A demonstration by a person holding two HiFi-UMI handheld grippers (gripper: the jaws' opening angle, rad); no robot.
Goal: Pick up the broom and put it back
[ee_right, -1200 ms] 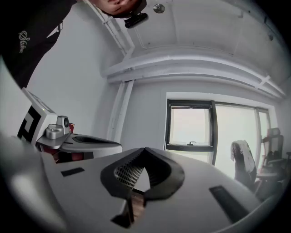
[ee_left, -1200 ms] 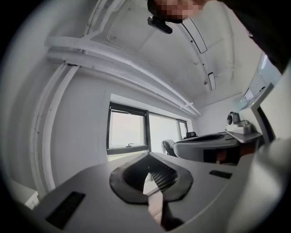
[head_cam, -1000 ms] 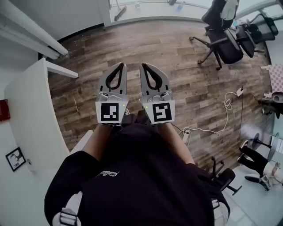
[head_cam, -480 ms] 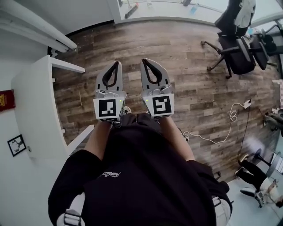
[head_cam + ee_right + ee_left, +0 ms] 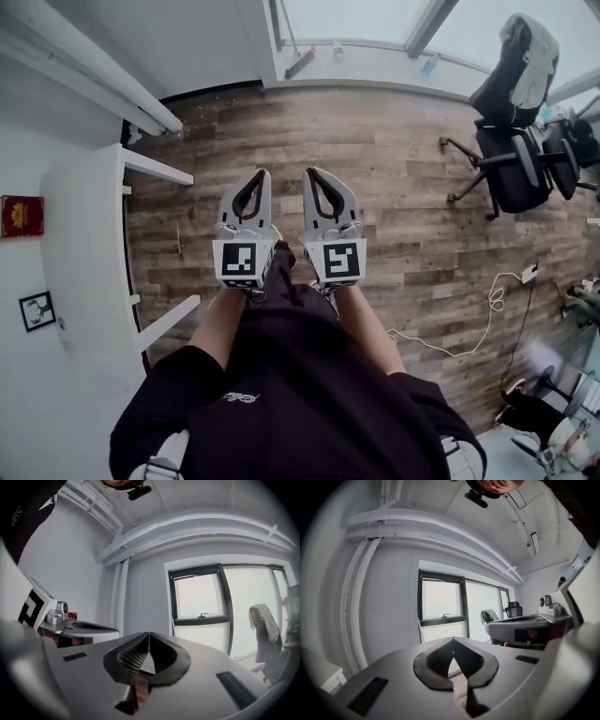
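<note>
Broom [image 5: 299,58] is leaning by the window [image 5: 356,21] at the far wall, well apart from both grippers. Left gripper [image 5: 251,178] and right gripper [image 5: 319,176] are sitting side by side over the wood floor [image 5: 403,131], jaws pressed together on both, nothing between them. Nothing readable: just black square markers on the cubes, a red plaque [image 5: 21,216] with print too small to read, and unreadable script on the black shirt [image 5: 309,394]. Only the head view is showing the white cable [image 5: 469,330]. The gripper views are adding the ceiling pipes [image 5: 187,531] and the window handle [image 5: 202,615].
</note>
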